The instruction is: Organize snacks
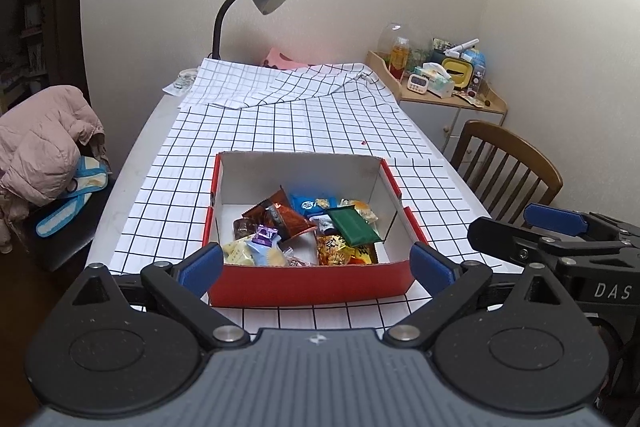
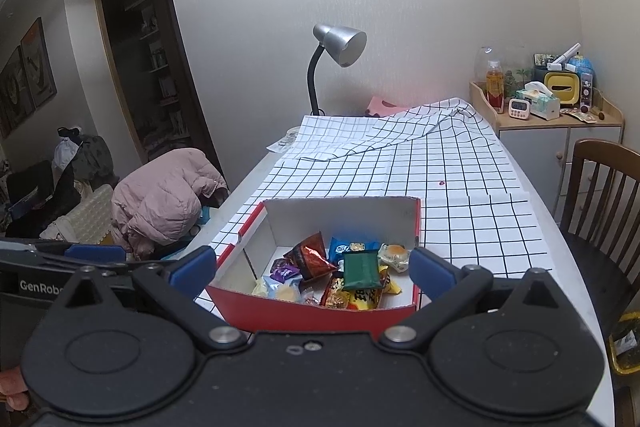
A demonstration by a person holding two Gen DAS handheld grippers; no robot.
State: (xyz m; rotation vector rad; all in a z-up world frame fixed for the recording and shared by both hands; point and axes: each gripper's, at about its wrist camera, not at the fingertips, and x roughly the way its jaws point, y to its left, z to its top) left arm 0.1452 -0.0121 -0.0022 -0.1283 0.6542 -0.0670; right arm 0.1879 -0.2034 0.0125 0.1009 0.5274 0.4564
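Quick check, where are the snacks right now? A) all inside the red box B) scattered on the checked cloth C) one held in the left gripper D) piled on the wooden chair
A: the snack packets all lie inside the red box, while the left gripper and the right gripper are both open and hold nothing; the checked cloth around the box carries no packets.

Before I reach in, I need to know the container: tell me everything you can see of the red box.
The red box looks like cardboard, red outside and white inside, open-topped and shallow. It sits flat on the checked tablecloth, near the table's front edge. Wrapped snacks lie loosely piled on its floor. Neither gripper touches it.
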